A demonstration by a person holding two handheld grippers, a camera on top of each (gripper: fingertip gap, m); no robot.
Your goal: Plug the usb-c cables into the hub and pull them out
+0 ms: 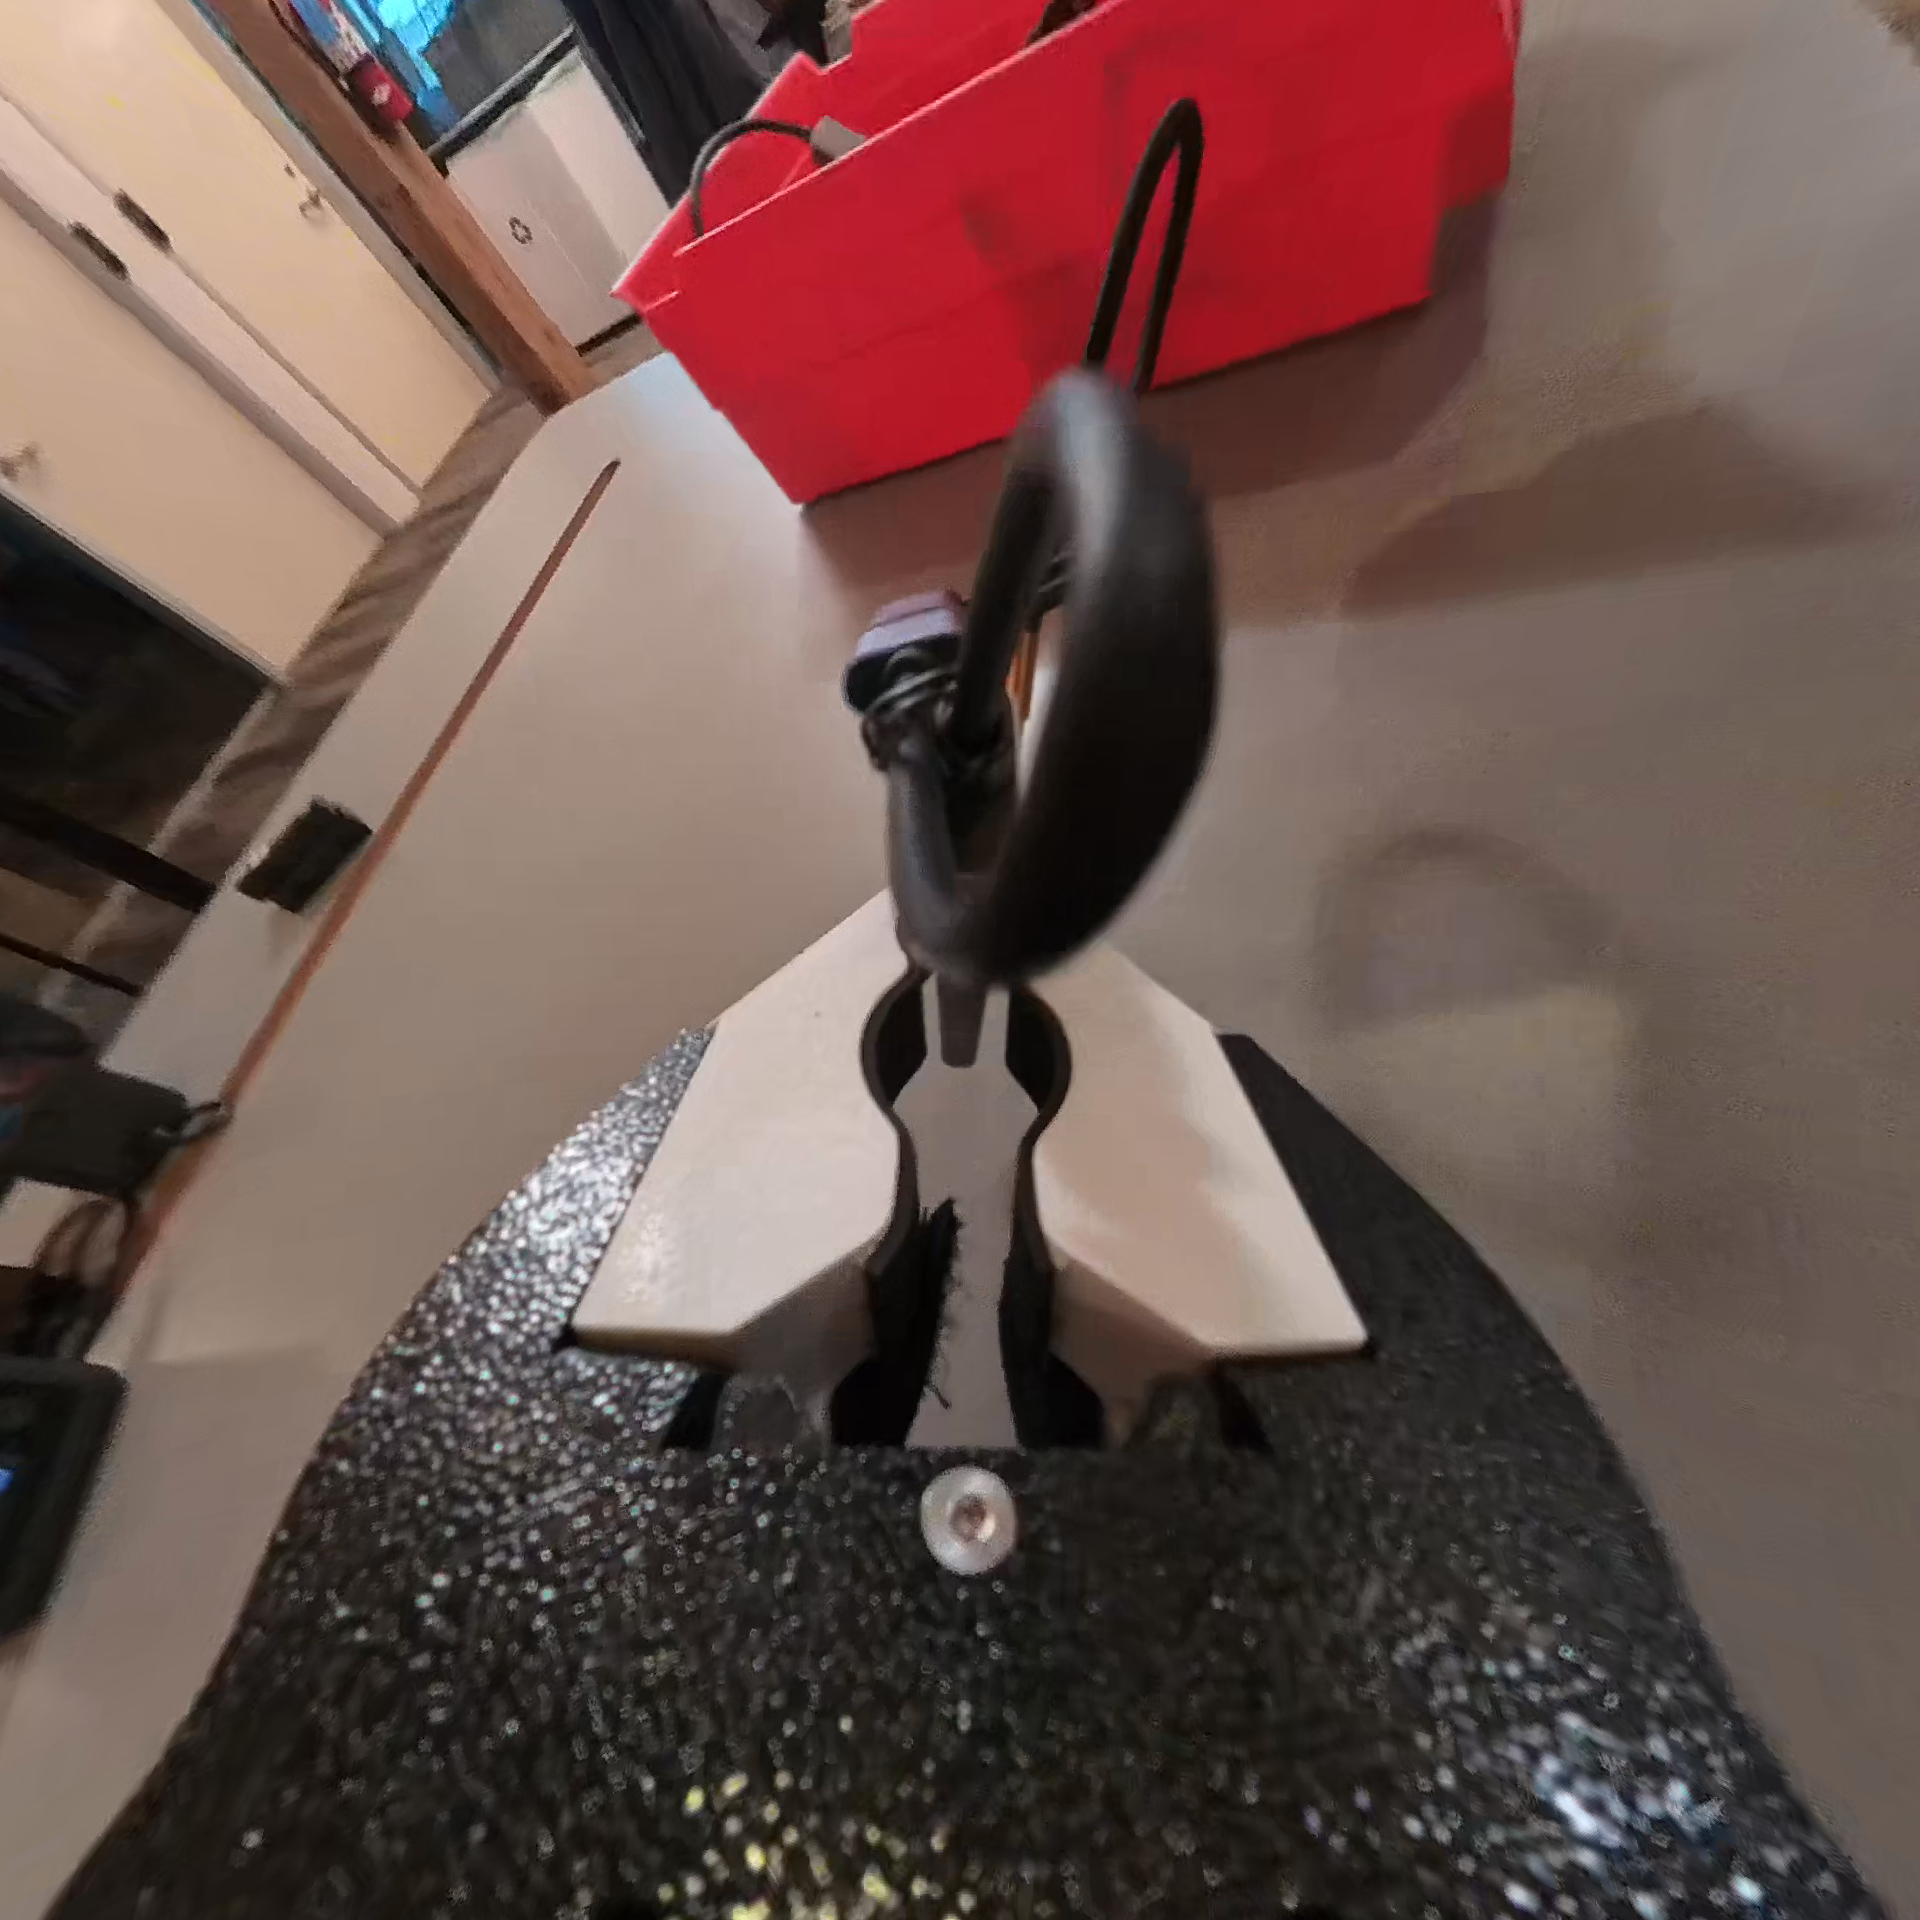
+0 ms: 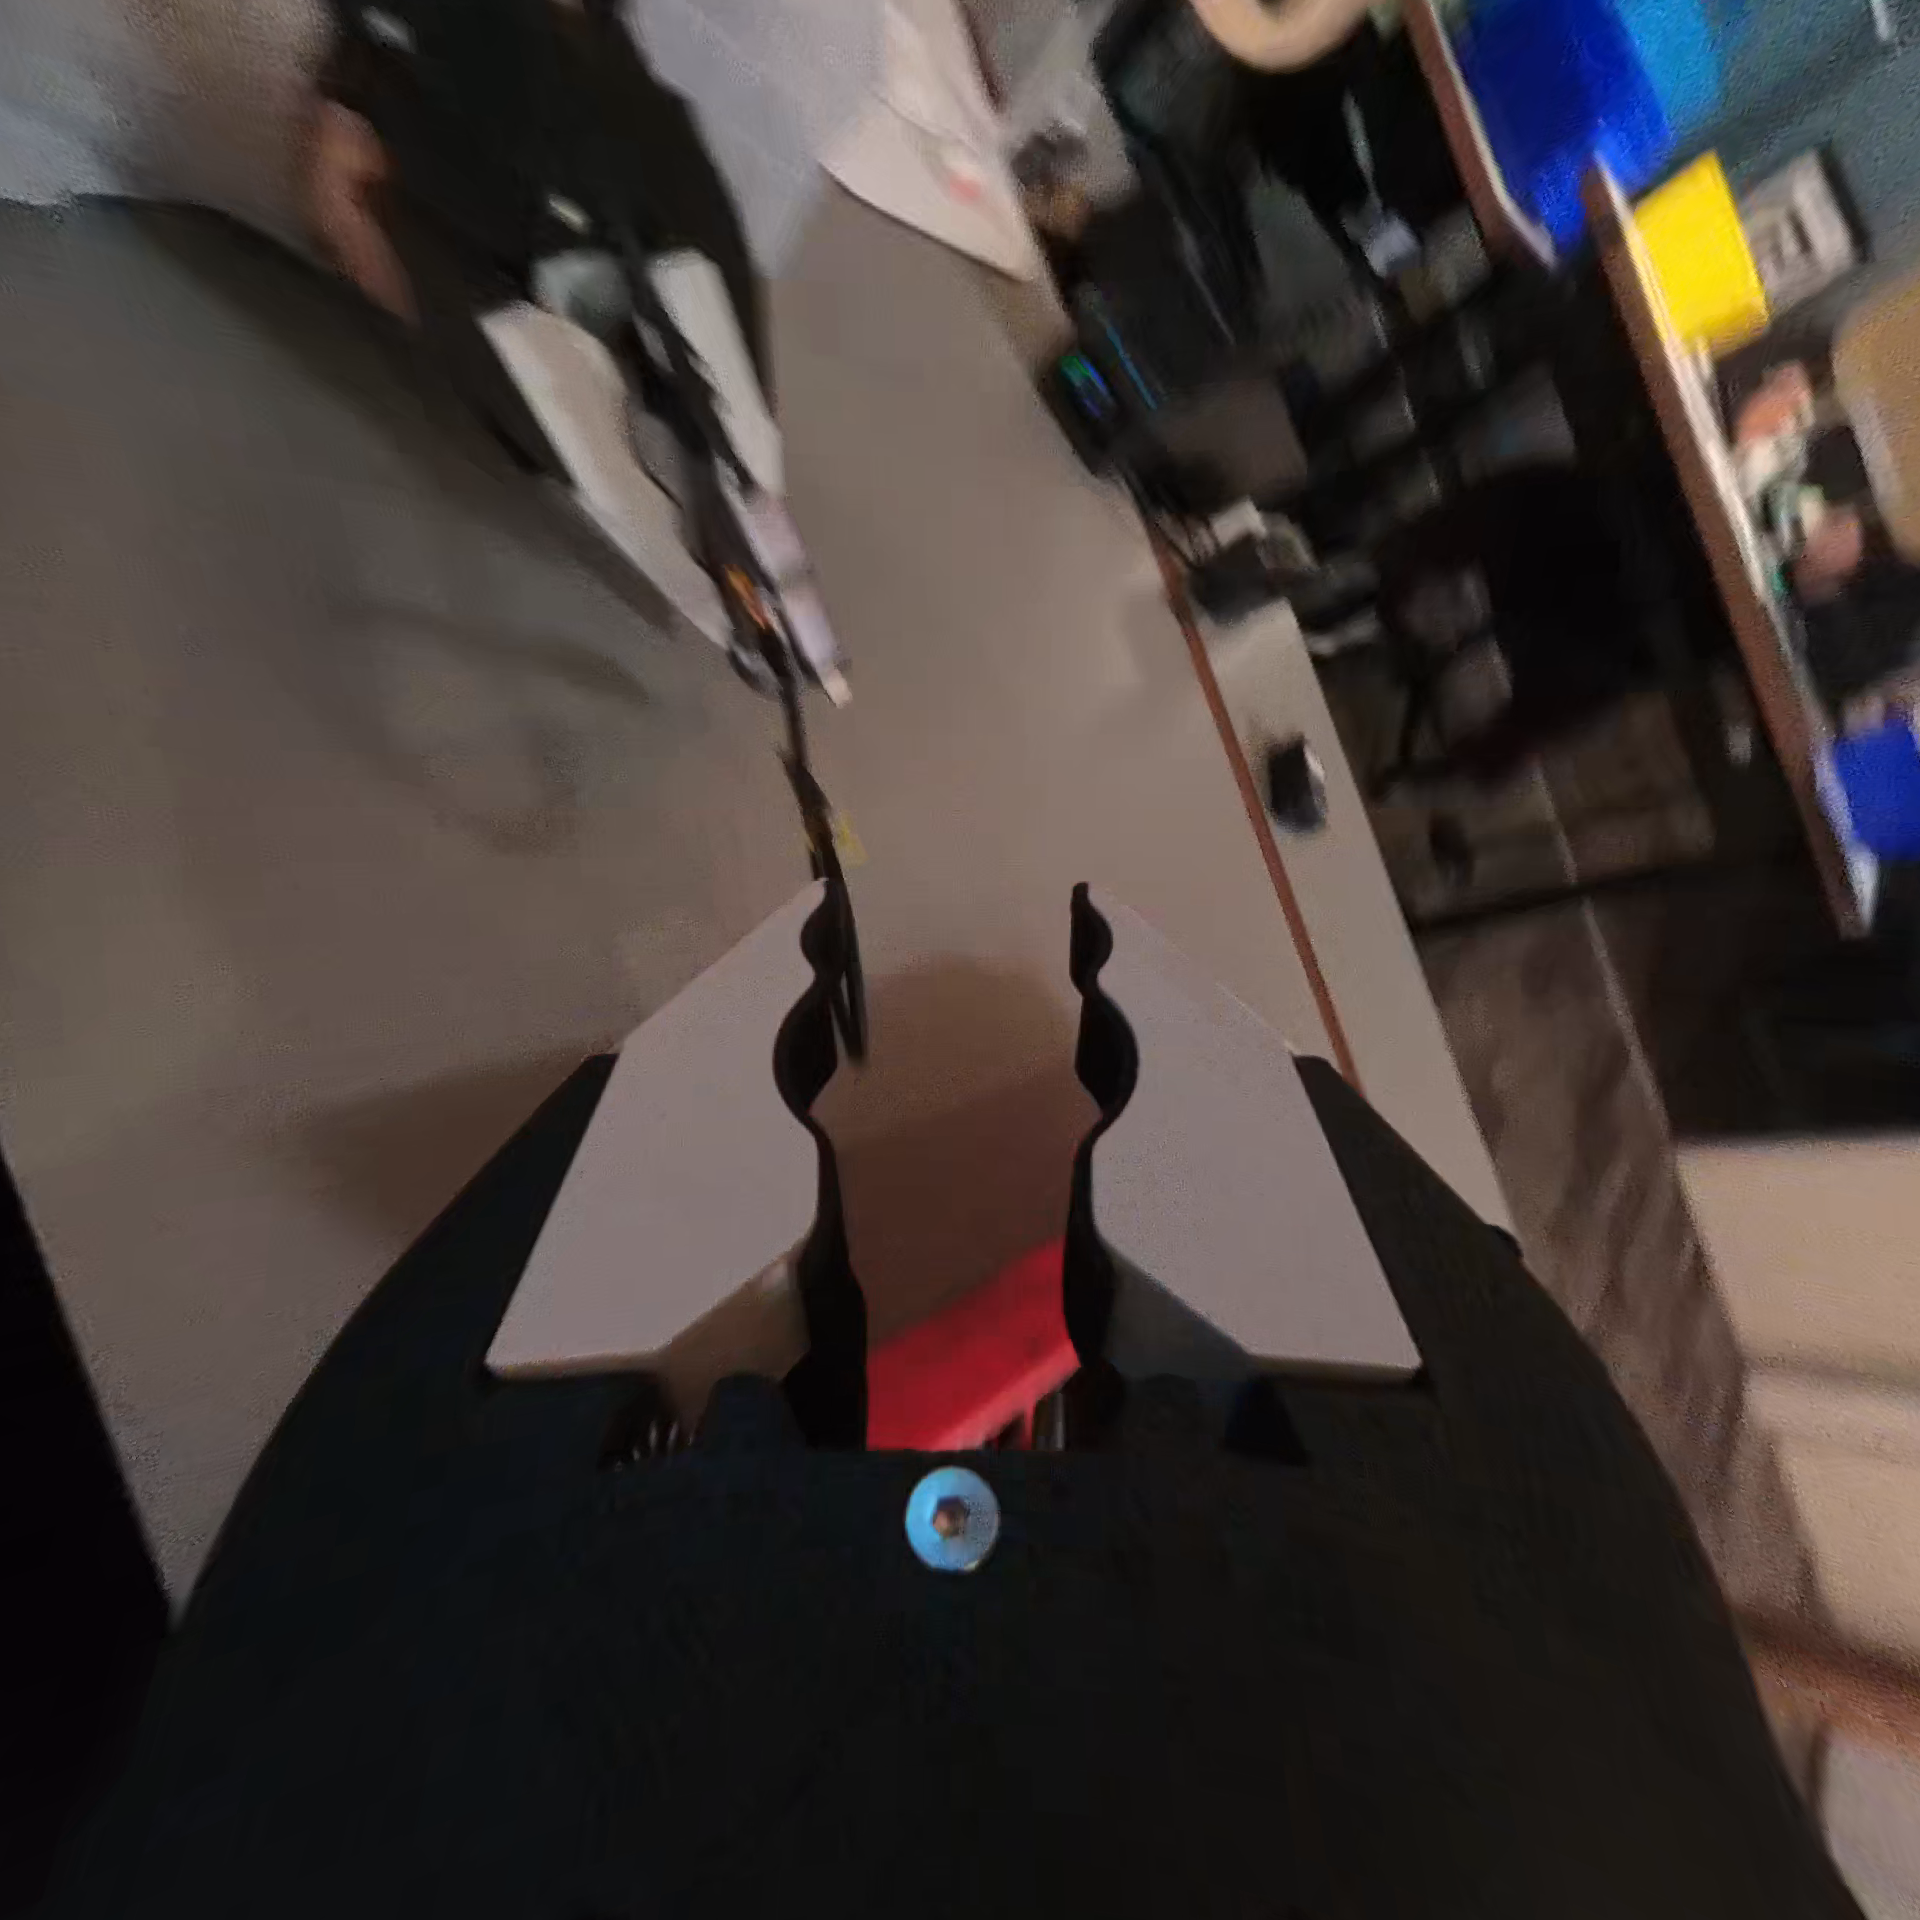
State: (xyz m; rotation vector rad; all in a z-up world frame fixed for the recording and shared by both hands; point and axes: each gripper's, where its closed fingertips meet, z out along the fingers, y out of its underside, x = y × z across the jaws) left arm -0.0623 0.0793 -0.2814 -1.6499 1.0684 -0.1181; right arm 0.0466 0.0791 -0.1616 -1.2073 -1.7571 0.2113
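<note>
Cream cabinets [image 1: 156, 343] line the wall beside a wooden post [image 1: 416, 218]; cluttered shelving [image 2: 1683, 436] opposite; beige table [image 1: 623, 727].

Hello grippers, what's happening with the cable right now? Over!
Left gripper shut on looped black cable, held above the table. Right gripper open, holding nothing. Red bin ahead. Hub not seen.

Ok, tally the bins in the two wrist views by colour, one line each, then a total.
Red plastic bins: 2, one behind the other on the grey table
Blue plastic bins: 2, on the shelving
Yellow plastic bin: 1, same shelving
Total: 5
</note>
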